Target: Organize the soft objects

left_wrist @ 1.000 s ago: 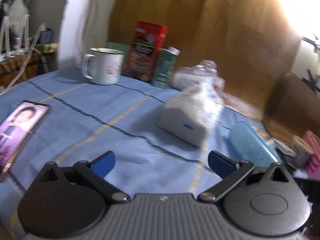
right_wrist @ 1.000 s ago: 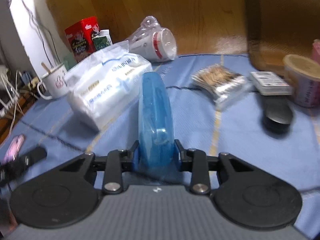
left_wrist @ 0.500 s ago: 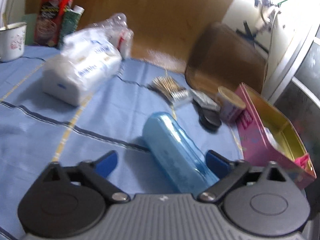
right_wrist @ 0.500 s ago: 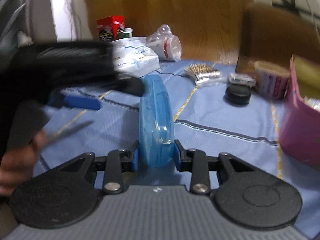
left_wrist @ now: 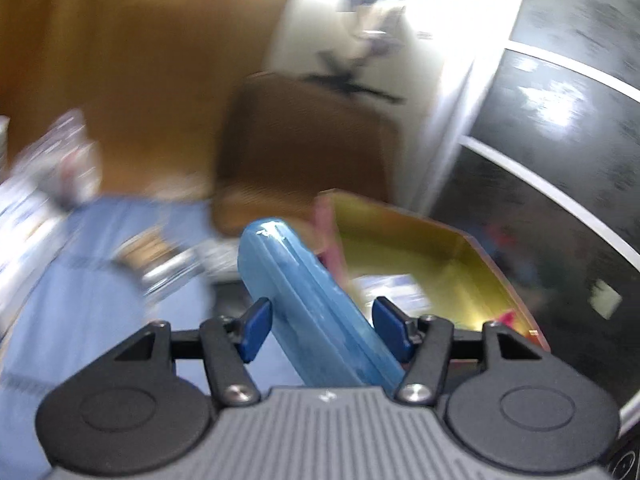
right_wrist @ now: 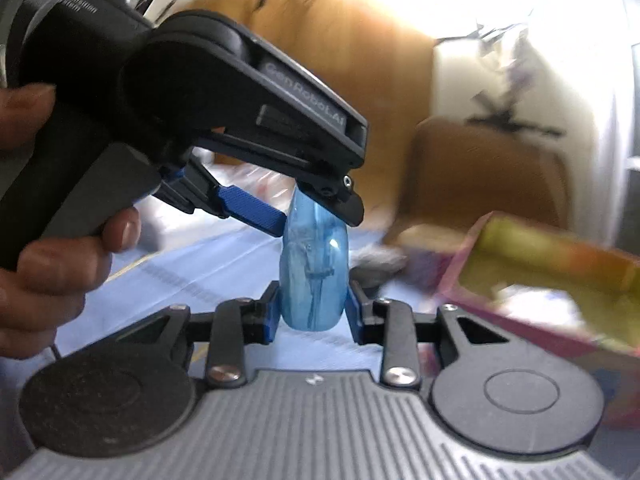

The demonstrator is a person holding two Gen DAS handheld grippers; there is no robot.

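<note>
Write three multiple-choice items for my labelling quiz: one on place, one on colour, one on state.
1. In the right wrist view, where does the pink box lie from the blue case?
A. left
B. right
C. beneath

2. The box's inside is:
A. yellow
B. white
C. black

3. The right gripper is:
A. open and empty
B. shut on the blue case
C. out of view

1 B: the box sits right of the case.
2 A: its inner walls show yellow.
3 B: the jaws press both sides of the case.

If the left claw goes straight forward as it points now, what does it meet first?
The blue case, already between the left claw's fingers. Beyond it probably lies the pink box, though blur leaves depth unclear.
</note>
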